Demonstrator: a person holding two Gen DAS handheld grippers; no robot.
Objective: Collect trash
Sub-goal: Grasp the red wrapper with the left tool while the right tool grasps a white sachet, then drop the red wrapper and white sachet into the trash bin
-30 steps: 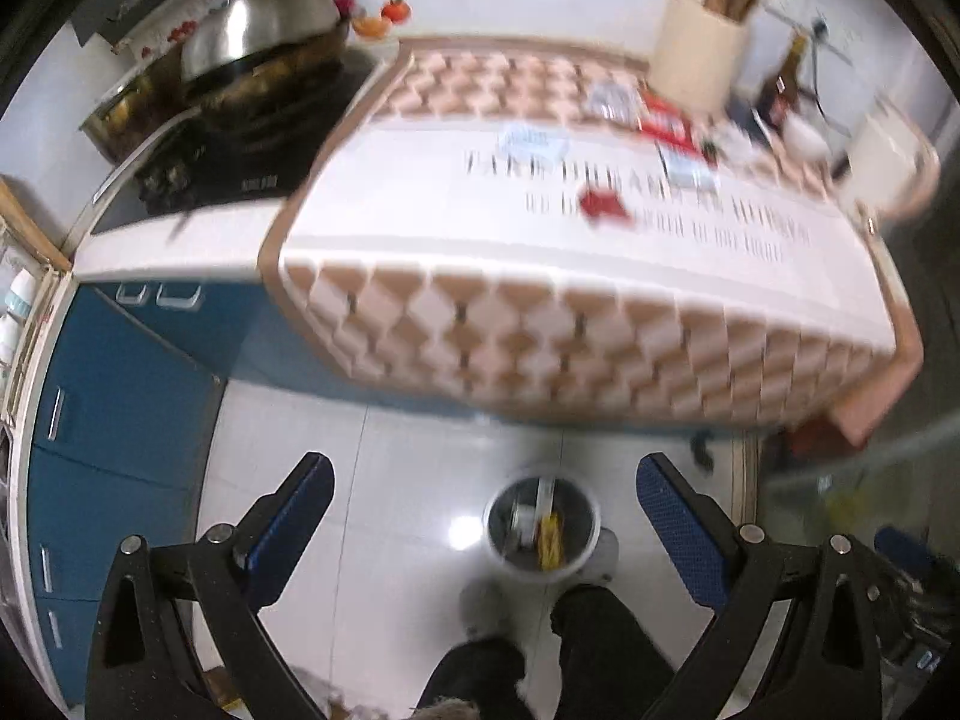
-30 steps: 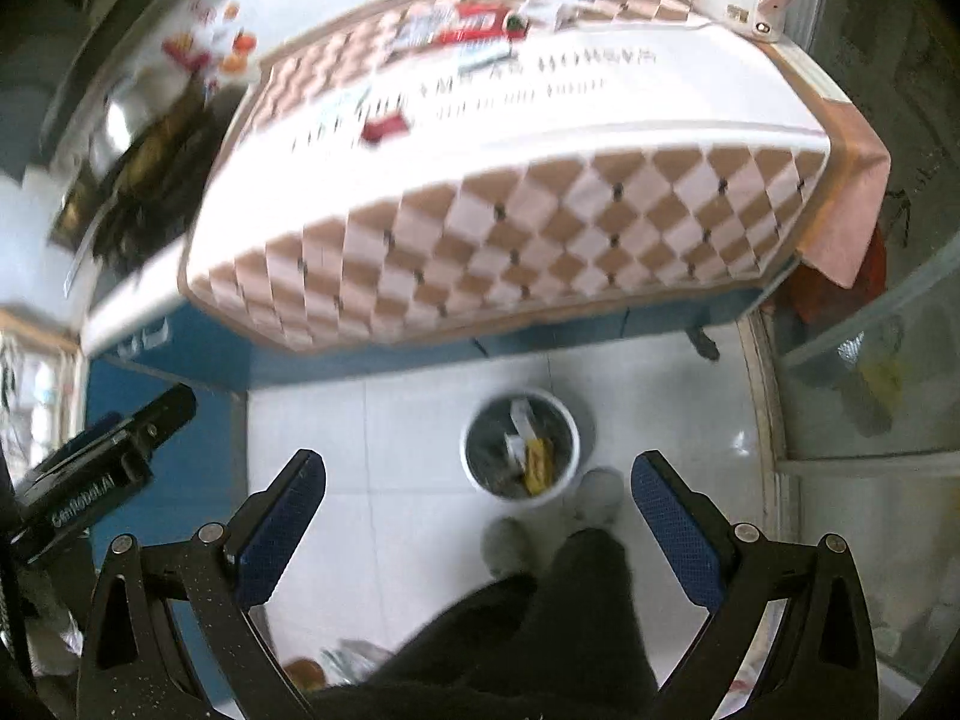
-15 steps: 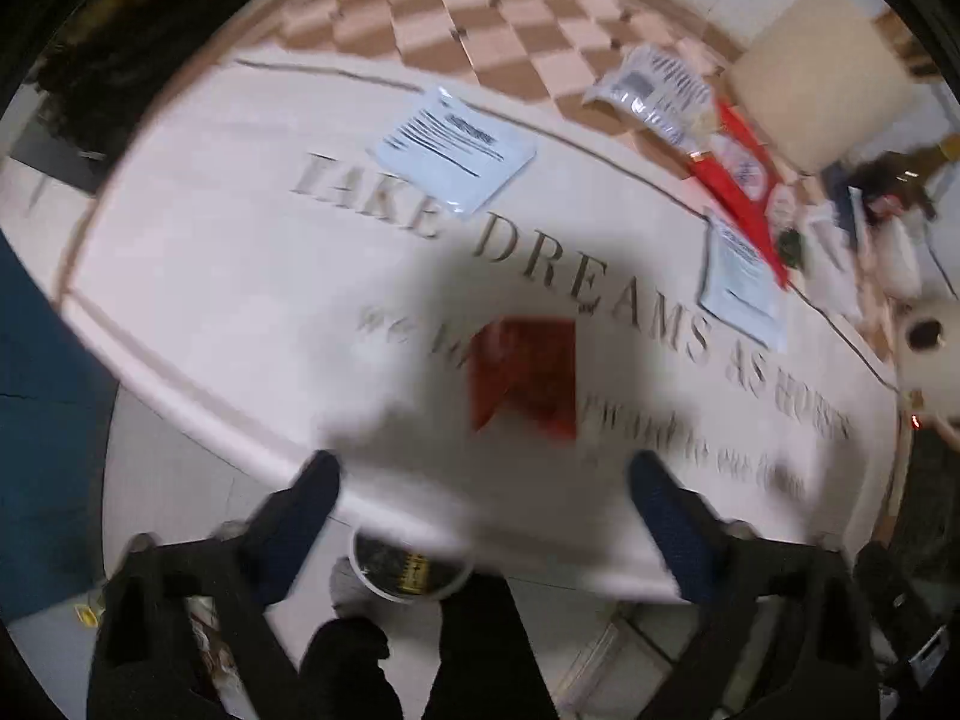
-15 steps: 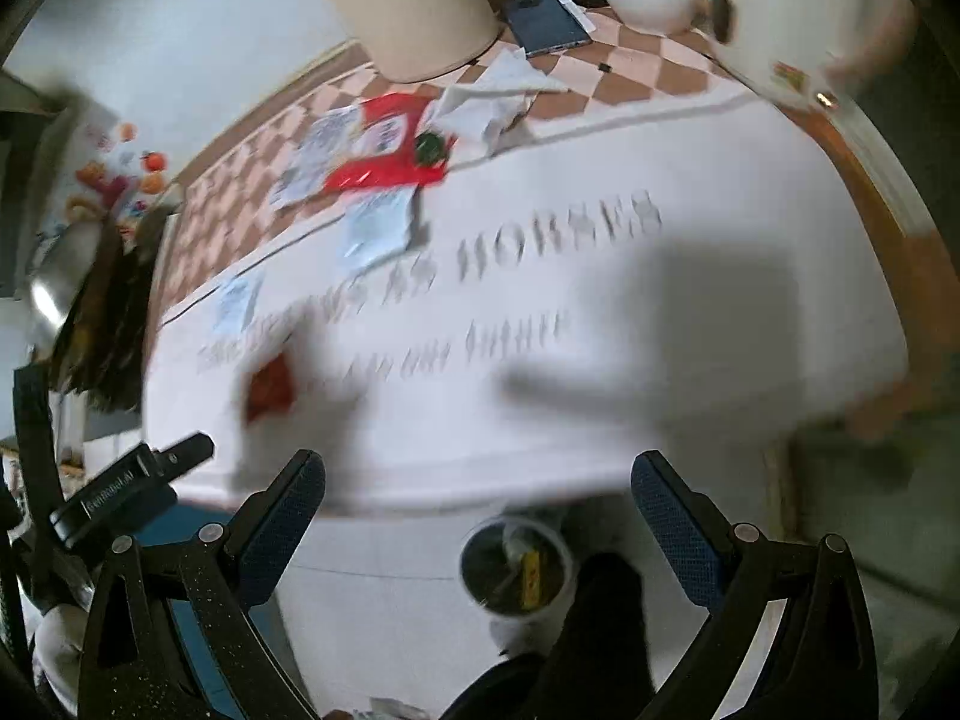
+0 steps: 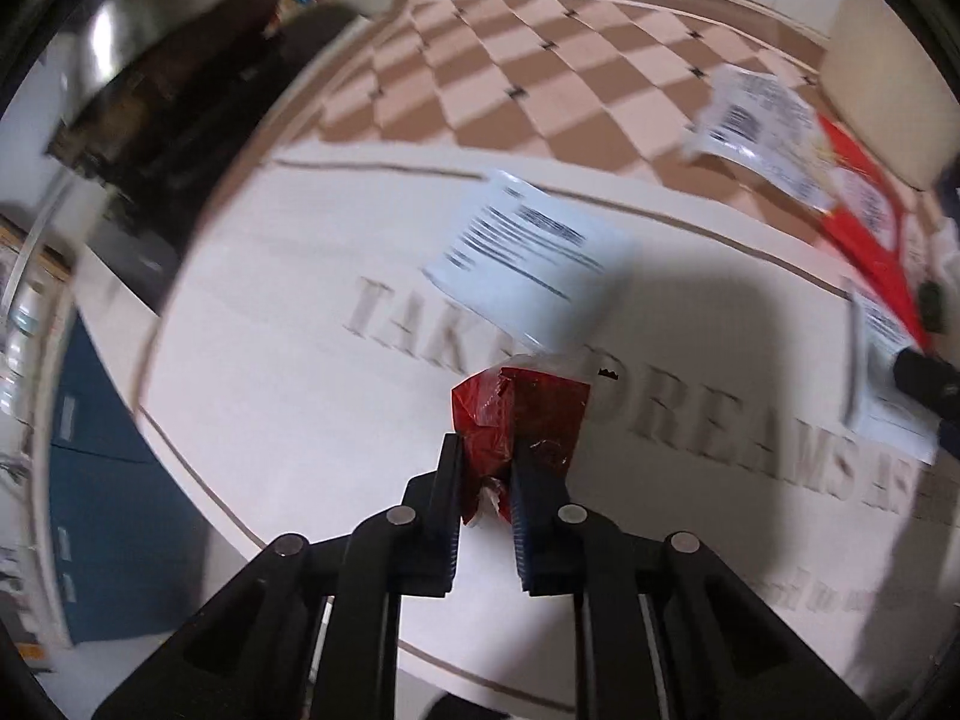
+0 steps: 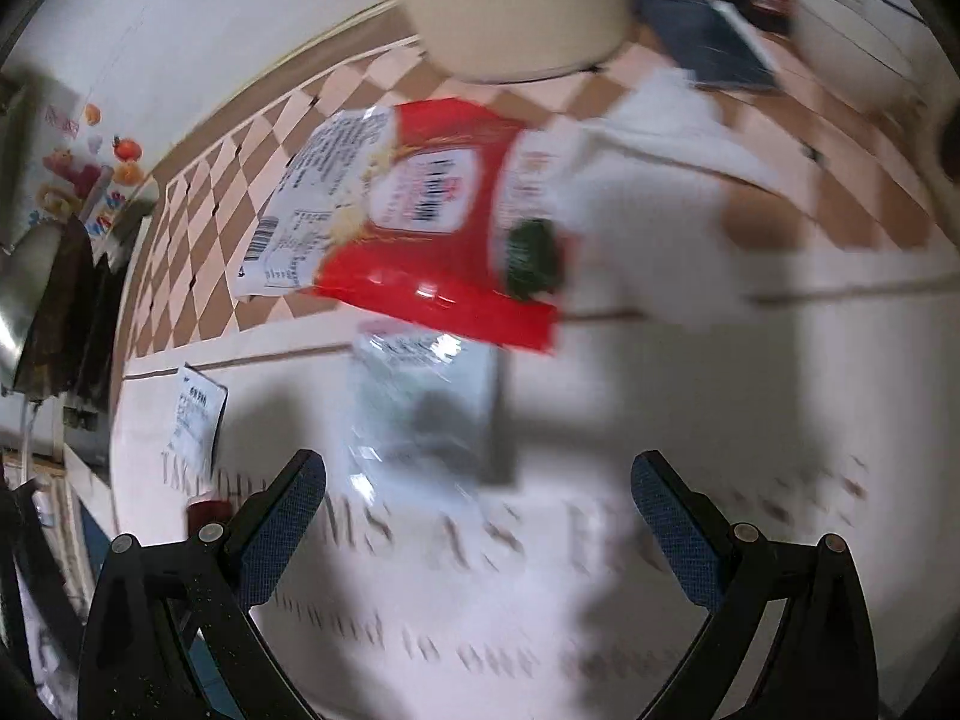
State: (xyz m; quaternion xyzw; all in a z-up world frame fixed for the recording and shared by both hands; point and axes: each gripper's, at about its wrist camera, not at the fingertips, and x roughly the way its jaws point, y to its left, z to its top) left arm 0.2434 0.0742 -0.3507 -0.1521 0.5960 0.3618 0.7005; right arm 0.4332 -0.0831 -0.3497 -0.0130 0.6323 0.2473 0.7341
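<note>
So the left tongs (image 5: 486,468) were clamped on the small red wrapper (image 5: 519,414) near the front edge of the desk (image 5: 288,360), while the right tongs (image 6: 477,516) hung wide open and empty just short of a clear plastic packet (image 6: 420,414) mid-desk, so I'd say only the first pickup was underway. Left to grab: that packet, the white label (image 5: 528,252), the big red bag (image 6: 444,222) and printed wrapper (image 6: 318,198) toward the back edge. A second ago both tongs were open over the floor bin; now they'd come up to the desk.
</note>
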